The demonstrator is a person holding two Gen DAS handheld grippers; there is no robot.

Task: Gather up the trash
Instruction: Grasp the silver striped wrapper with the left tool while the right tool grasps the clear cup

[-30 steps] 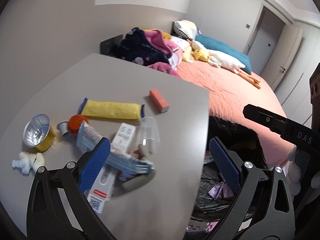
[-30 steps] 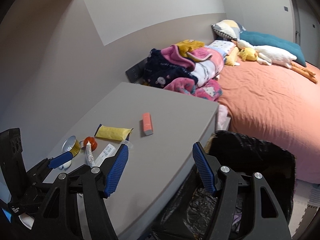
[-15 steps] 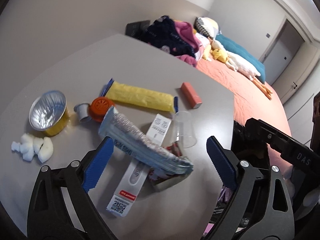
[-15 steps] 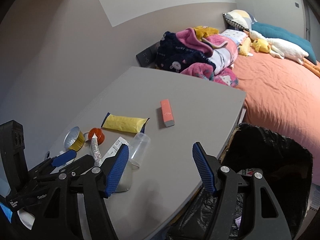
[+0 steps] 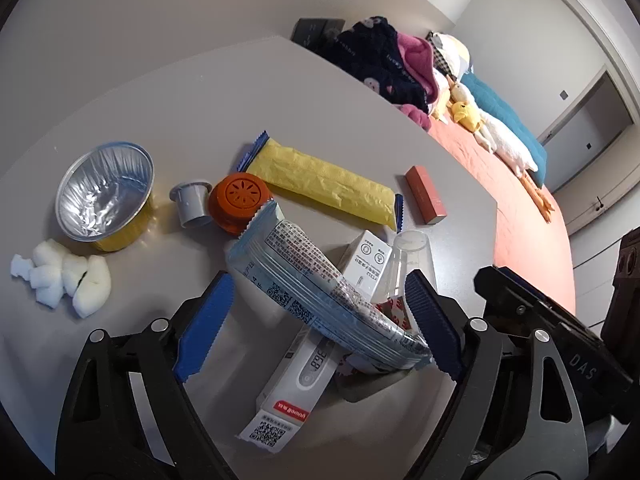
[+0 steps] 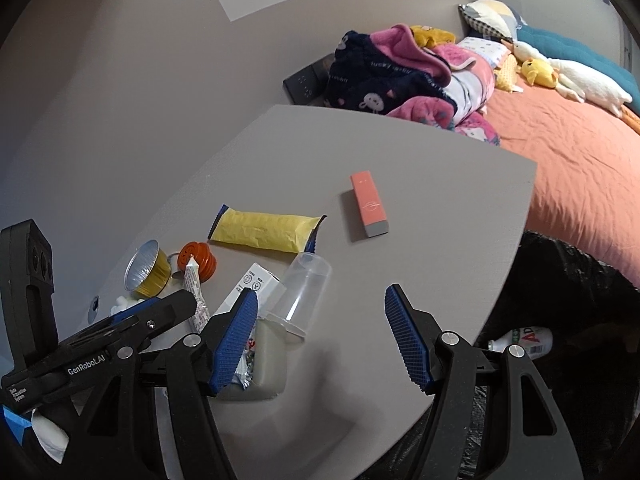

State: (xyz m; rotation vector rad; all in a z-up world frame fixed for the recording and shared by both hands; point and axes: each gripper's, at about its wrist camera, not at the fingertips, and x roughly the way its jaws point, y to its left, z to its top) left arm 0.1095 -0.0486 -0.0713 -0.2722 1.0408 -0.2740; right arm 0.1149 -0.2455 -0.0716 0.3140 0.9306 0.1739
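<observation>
Trash lies on a grey table [image 5: 132,92]: a silver-blue wrapper [image 5: 320,292], a white thermometer box [image 5: 304,372], a clear plastic cup [image 6: 302,292], a yellow packet [image 5: 324,182], an orange cap [image 5: 240,202], a foil cup [image 5: 106,194], a pink box [image 6: 368,204] and white foam bits [image 5: 64,276]. My left gripper [image 5: 312,328] is open, its jaws either side of the silver-blue wrapper, low over it. My right gripper [image 6: 324,344] is open and empty, above the table's near edge beside the clear cup.
A black trash bag [image 6: 560,320] hangs open off the table's right edge with a white bottle [image 6: 524,340] inside. A bed with an orange sheet [image 6: 568,168], piled clothes [image 6: 400,76] and plush toys lies beyond. A grey wall runs behind the table.
Both grippers have moved left from over the trash bag to over the table. The left gripper has come down around the silver-blue wrapper. Both stay open.
</observation>
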